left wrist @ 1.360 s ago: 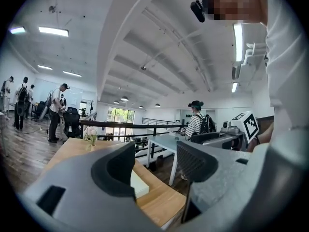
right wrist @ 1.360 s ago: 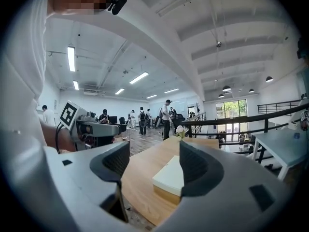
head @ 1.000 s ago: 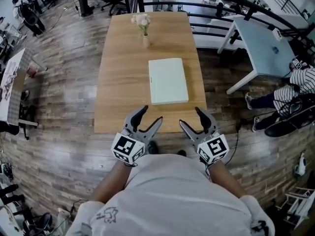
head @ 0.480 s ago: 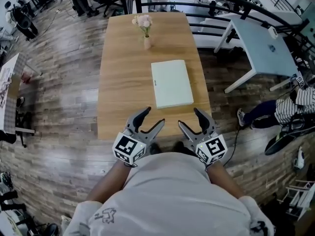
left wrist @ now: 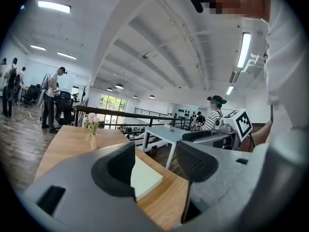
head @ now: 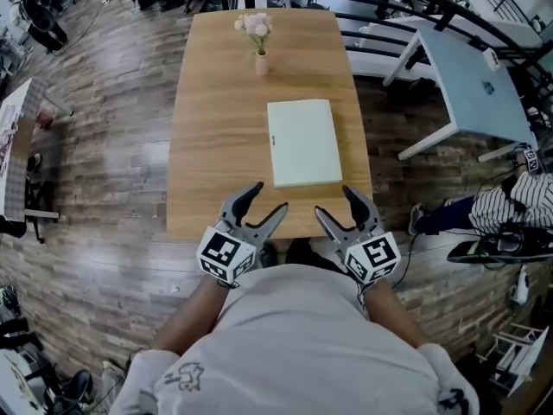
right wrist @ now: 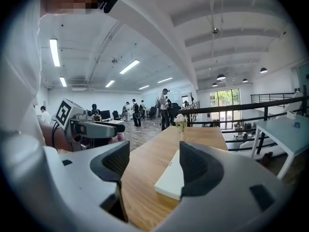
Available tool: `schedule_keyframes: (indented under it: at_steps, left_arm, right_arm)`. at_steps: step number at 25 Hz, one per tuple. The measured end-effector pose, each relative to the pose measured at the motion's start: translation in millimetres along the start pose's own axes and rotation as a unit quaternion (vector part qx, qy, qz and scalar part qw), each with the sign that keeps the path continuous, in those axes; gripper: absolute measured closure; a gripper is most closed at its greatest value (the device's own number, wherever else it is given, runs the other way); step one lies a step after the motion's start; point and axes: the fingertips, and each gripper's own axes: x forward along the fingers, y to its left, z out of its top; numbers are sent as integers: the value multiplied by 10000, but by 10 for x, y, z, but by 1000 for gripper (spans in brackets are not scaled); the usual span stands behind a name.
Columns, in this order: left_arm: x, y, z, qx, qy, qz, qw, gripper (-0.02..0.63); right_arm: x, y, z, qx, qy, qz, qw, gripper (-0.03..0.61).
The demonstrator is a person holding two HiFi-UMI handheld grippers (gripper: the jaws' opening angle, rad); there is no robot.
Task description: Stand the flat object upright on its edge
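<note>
A flat pale green book-like slab (head: 303, 142) lies face down on the wooden table (head: 216, 137), right of its middle. It also shows between the jaws in the left gripper view (left wrist: 145, 177) and the right gripper view (right wrist: 170, 180). My left gripper (head: 257, 204) hovers over the table's near edge, open and empty. My right gripper (head: 339, 204) hangs beside it, also open and empty, a short way short of the slab's near end.
A small vase of pink flowers (head: 259, 41) stands at the table's far end. A white table (head: 471, 80) and a black railing (head: 406, 11) lie to the right. A person in a striped top (head: 518, 210) sits at the right edge. Several people stand at the far left.
Both grippers keep their pose at the near edge, jaws unchanged. The view has shifted slightly, so the table and slab sit a little lower and further right in the picture.
</note>
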Motion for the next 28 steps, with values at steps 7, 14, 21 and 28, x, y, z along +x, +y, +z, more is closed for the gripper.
schedule_keyframes:
  at_steps: [7,14,21,28]
  left_arm:
    - [304,274,-195,-416,176,322,9985,354]
    - [665,508,-391,-801,458,516,9944,354]
    - [1006,726,-559,-1005,819,680,9892,354]
    - [1271,1040,-839,-1248,1219,870,9808,354]
  right_arm:
    - [296,-364,-165,395,287,237,9985,247]
    - [599,-780,-372,543,816,386,9944,241]
    - [865,-1169,-604,715,1254,499,9883,238]
    - [1127,-1575,-840,859,1560,494,9828,238]
